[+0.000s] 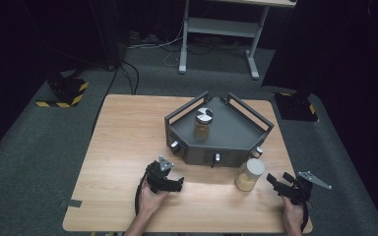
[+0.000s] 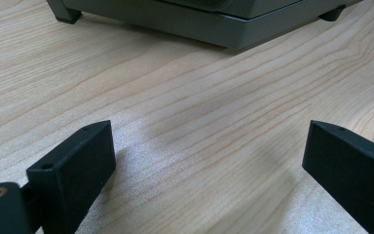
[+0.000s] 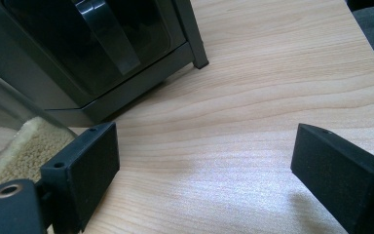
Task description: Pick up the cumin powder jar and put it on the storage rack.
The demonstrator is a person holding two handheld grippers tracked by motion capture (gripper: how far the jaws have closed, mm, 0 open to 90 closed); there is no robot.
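Both black grippers carry grey three-cornered plates, trailing black cables and flat matte jaws.

Light falls from above onto the desk [image 1: 128, 147], leaving its pale wood bright while the floor and the room around it sink into near black, and the high view is soft and low in detail throughout. In the left gripper view the wood grain is sharp in the middle with a pale sheen between the jaws, which throw soft shadows beneath them. In the right gripper view the glare on the wood is stronger, the jaws are slightly blurred, and the left edge smears out of focus.
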